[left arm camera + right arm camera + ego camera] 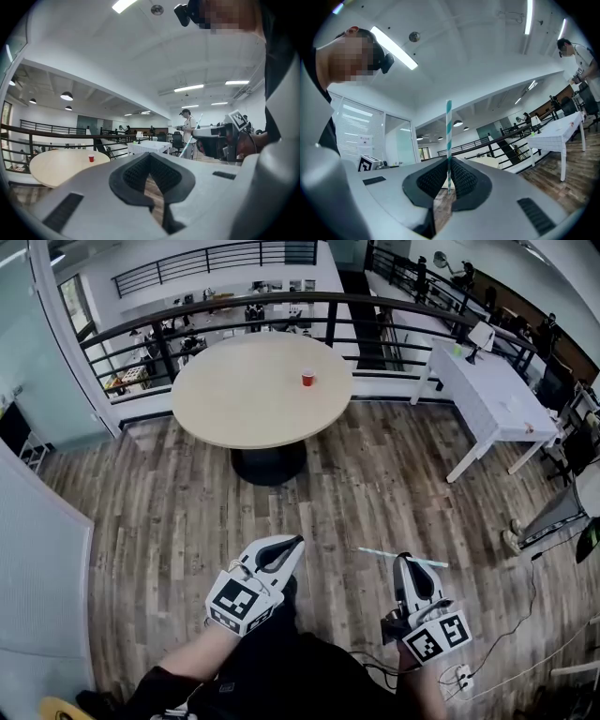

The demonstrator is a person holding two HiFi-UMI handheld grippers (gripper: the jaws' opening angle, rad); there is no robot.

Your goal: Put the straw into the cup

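Clamping teal-and-white striped paper straw (448, 136), right gripper (449, 164) is squeezing both fingers onto it. Straw is sticking out crosswise on both sides, above wood-plank floor (187, 512). Left gripper (150, 158) is carrying nothing, fingers pressing together. Small red plastic cup (307, 378) is standing on round beige table (244, 399), well apart from both grippers.

The straw (448, 131), white with teal stripes, is clamped between the pads of my right gripper (448, 174), standing straight across them. The cup (307, 379), small and red, stands upright on the round table (234, 399), well apart from the straw.
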